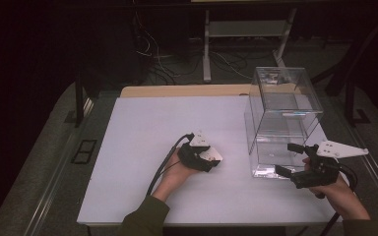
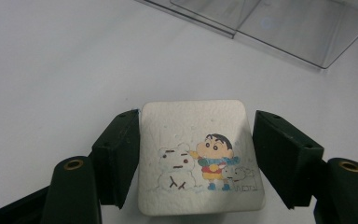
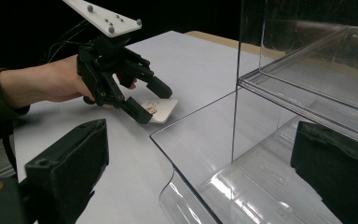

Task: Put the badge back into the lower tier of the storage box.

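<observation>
— Nearest us, two hands, two tongs. The left gripper has its jaws spread either side of one white cartoon card lying flat on the white table, apparently not squeezing it.

— And the other?

— The right gripper, jaws released, straddles the near edge of the single clear two-tier box at the right. I'd guess the card goes inside; nothing's in there yet.

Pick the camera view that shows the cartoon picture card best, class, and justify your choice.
The left gripper view: the card lies close up between the left gripper's open jaws, its snowman drawing readable. The high view shows a small white patch; the right gripper view shows it distant, partly covered.
</observation>
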A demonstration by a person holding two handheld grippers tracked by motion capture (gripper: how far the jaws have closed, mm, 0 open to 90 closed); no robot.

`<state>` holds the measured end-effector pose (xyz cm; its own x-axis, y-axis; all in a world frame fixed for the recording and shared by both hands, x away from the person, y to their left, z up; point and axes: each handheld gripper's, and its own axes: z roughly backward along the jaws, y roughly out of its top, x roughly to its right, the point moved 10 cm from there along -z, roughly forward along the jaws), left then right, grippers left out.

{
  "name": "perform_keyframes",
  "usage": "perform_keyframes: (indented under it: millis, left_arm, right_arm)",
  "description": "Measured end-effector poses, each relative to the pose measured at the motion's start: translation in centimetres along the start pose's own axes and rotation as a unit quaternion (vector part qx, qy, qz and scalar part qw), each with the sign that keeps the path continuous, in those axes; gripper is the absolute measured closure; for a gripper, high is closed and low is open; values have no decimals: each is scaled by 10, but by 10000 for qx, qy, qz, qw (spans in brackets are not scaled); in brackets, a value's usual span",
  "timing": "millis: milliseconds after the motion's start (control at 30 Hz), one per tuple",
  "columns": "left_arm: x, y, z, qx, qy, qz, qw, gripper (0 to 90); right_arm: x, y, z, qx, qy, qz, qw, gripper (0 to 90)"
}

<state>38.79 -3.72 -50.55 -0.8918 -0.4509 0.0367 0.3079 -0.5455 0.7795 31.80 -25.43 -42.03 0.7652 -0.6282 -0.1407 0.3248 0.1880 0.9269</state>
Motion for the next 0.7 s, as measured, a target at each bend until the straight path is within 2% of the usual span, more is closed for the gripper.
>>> perform_keyframes:
  millis: [233,700]
  left_arm:
    - [2,4,7,90,-85,13,9999,323]
    - [9,18,23,316,-315,10,9990,322]
  right_arm:
    - [0,2,1,62,57,-79,9999,38]
    - [0,1,3,30,87,-46,9999,38]
